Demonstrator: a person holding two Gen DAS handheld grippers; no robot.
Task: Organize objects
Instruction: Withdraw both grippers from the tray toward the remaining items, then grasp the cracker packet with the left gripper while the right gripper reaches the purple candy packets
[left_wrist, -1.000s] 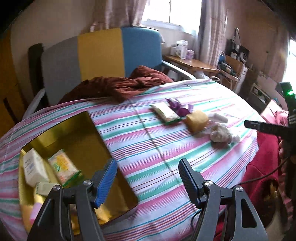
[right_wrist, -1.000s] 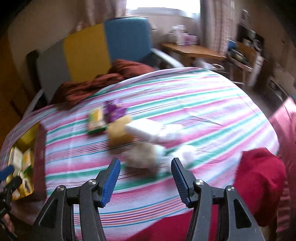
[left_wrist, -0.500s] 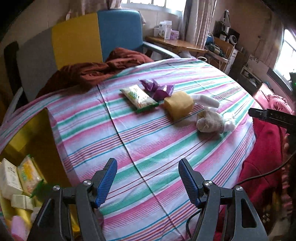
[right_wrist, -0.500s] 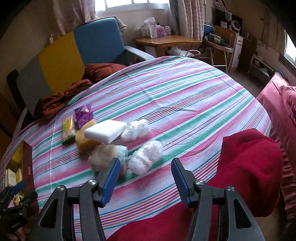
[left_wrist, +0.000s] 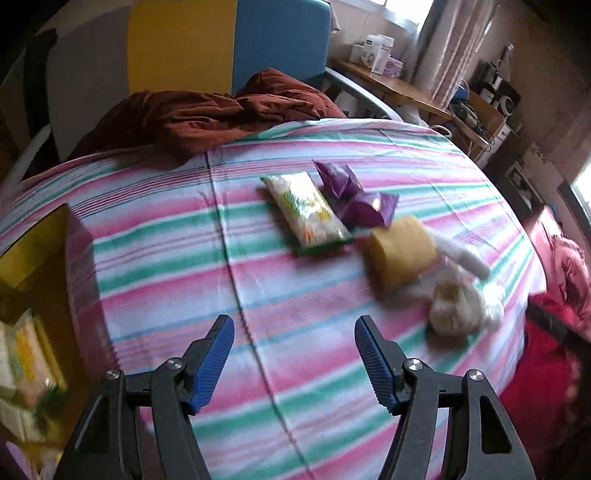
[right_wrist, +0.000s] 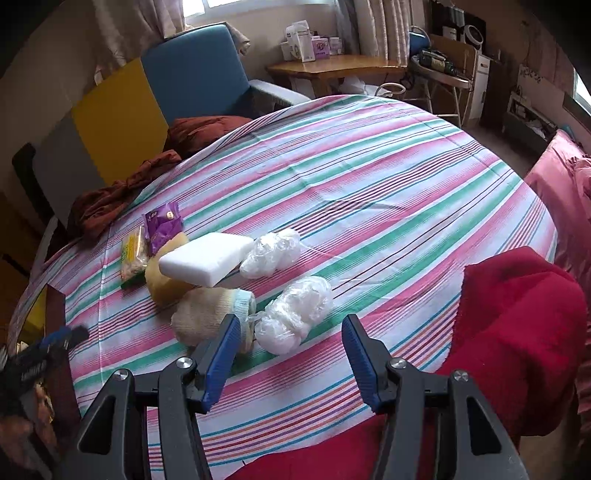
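On the striped bedspread lies a pile: a green-and-white snack packet, a purple packet, a yellow sponge, a white foam block, a cream sock roll and two clear plastic bundles. My left gripper is open and empty over bare cloth, short of the pile. My right gripper is open, with the nearer plastic bundle just beyond its fingertips. A gold box with several packets sits at the far left.
A maroon cloth lies at the bed's far edge before a grey, yellow and blue chair. A red garment covers the near right corner. A wooden desk with boxes stands behind. The left gripper shows at the right view's left edge.
The left view has swung from over the gold box rightward and down toward the pile. The right gripper has sunk a little closer to the plastic bundles. Both stay open.
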